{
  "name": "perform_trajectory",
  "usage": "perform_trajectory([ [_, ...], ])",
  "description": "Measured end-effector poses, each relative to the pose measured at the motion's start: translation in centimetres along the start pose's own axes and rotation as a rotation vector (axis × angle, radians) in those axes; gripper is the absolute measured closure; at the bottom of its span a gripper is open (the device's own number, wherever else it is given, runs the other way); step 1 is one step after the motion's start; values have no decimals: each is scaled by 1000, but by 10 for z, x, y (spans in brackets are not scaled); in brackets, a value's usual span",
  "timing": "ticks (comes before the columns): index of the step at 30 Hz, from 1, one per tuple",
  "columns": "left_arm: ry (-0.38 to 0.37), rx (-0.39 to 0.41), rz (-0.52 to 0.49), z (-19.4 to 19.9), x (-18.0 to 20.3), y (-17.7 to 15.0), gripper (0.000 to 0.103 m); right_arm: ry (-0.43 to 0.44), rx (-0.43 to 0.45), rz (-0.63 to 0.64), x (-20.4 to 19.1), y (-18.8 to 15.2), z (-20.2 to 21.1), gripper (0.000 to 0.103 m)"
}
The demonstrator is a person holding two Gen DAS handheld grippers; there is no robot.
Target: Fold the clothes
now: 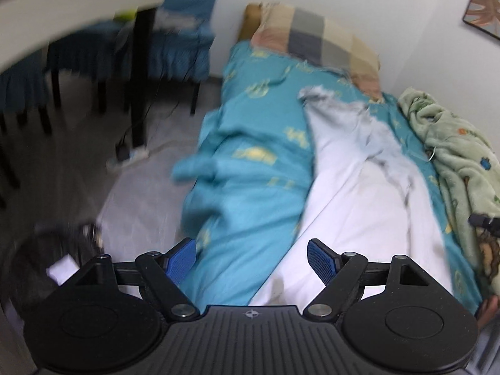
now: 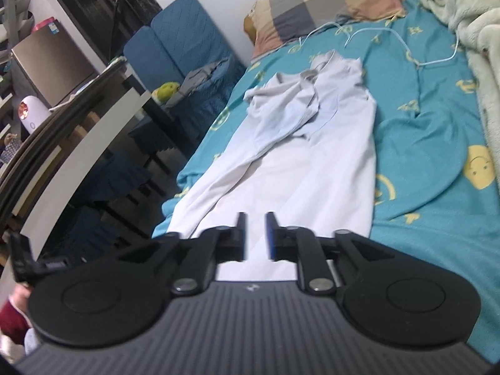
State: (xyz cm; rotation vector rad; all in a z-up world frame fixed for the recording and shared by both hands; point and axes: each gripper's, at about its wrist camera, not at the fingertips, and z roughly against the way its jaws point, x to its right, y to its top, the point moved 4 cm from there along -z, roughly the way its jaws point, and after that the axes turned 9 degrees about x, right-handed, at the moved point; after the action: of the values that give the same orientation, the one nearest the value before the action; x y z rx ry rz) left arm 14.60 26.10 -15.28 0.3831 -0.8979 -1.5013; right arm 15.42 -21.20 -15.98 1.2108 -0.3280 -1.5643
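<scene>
Label (image 2: 53, 28) on the fridge, writing unreadable.

1. The teal bed sheet (image 2: 415, 143) to the right of the white shirt (image 2: 315, 162) lies bare and open; only low wrinkles cross it.
2. A thin white cable (image 2: 403, 47) loops over the sheet near the checked pillow (image 2: 325, 3), which closes off the head end.
3. A bunched green blanket (image 2: 462, 15) lines the bed's right side against the wall.
4. Left of the bed, the table (image 2: 78, 143) and blue chairs (image 2: 184, 50) stand close, leaving a narrow floor strip (image 1: 147, 193).
</scene>
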Motion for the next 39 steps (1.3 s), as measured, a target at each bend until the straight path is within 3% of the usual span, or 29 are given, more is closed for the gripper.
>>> perform_trajectory([
  [2,-19,-36,12,-8,-16,-21,24,3,-1,-2,-1,-1,-1,58],
  [6,-90,-72,36,-20,-31,-48,30,-10,-8,-21,1,-1,-4,57],
  [8,-116,-83,50,-24,-32,-56,38,-20,-17,-32,2,-1,-8,57],
  [9,-127,-90,47,-26,-30,-58,54,-24,-20,-37,3,-1,-9,57],
  [10,-139,-97,40,-26,-29,-59,78,-27,-22,-43,4,-1,-10,57],
  [12,-155,-94,8,-22,-20,-56,98,-36,-25,-53,5,-1,-11,57],
  [13,-160,-84,-16,-17,-15,-53,100,-43,-25,-55,5,-2,-12,57],
  [18,-213,-44,-140,23,28,-22,102,-83,-49,-107,17,-6,-11,57],
  [23,-293,3,-302,73,111,11,102,-111,-59,-156,31,-10,-3,57],
  [26,-350,-7,-380,87,167,14,102,-130,-70,-180,38,-12,1,57],
  [31,-401,-135,-473,60,239,-24,102,-135,-96,-244,51,-15,6,57],
  [37,-310,-365,-502,-12,266,-78,100,-113,-164,-265,56,-27,7,58],
  [38,-300,-380,-498,-17,266,-79,98,-105,-176,-268,56,-29,8,58],
  [39,-295,-385,-483,-20,266,-77,86,-103,-186,-268,56,-32,8,58],
])
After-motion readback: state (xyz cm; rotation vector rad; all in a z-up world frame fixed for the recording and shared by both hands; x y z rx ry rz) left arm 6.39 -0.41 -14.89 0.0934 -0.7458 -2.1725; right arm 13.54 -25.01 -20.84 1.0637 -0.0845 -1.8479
